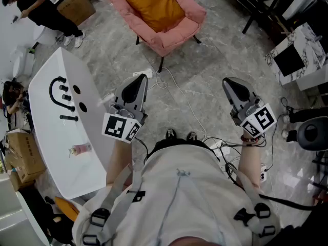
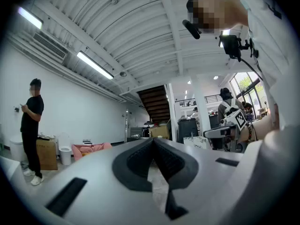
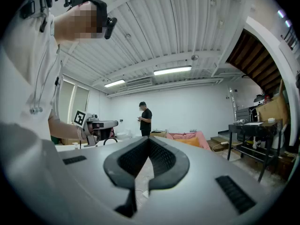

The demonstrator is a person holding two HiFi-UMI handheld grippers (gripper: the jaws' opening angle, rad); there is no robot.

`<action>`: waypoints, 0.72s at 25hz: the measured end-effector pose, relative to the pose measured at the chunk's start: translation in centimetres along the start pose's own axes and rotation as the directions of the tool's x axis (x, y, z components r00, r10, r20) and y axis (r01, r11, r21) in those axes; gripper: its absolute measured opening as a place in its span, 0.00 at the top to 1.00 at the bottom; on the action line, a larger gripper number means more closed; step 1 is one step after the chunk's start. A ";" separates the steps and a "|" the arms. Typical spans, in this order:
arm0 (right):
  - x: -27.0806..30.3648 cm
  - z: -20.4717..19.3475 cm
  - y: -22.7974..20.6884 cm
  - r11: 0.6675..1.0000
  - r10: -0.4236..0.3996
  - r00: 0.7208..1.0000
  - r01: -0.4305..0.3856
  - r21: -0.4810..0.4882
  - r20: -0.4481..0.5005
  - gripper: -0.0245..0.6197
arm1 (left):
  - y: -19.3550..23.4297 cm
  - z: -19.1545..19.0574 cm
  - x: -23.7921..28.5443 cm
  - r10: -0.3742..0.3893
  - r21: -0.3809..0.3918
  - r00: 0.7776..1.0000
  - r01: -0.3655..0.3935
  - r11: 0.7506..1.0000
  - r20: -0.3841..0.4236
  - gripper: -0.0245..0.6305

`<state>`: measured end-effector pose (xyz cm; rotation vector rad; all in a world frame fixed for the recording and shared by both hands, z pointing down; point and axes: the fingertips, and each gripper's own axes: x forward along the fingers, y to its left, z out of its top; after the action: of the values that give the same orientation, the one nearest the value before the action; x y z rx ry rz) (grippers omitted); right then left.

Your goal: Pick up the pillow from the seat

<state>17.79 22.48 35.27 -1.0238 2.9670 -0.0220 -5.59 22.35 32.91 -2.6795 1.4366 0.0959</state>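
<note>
While orange pillow (image 1: 154, 4) lies on pink seat (image 1: 177, 41) at frame top, left gripper (image 1: 140, 79) and right gripper (image 1: 228, 82): fingers clenched, empty.

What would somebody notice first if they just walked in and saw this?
Probably the pink chair at the top of the head view, with a bright orange pillow lying on its seat. Next come the left gripper and the right gripper, held out lower down, both shut and empty, well short of the chair. A long white table stands at the left.
</note>
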 end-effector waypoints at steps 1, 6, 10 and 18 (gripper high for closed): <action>0.2 0.0 0.1 1.000 0.003 1.000 -0.003 -0.003 0.000 0.94 | 0.2 0.1 0.0 -0.002 0.001 1.000 0.002 1.000 0.001 0.95; 1.2 0.0 0.7 1.000 0.016 1.000 -0.016 -0.008 0.001 0.94 | 1.0 0.1 0.1 -0.006 0.012 1.000 0.006 1.000 0.007 0.95; 2.0 -0.4 1.3 1.000 0.023 1.000 -0.023 -0.004 -0.014 0.94 | 1.8 -0.3 -0.4 -0.011 -0.002 1.000 0.011 1.000 0.002 0.95; 3.7 -0.8 1.5 0.998 -0.013 1.000 0.014 0.061 -0.016 0.94 | 3.4 -1.1 -0.6 -0.062 -0.063 0.998 0.061 0.996 -0.026 0.95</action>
<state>13.94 21.35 36.03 -1.0409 2.9530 -0.1211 -8.76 20.85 33.85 -2.7832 1.3795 0.0999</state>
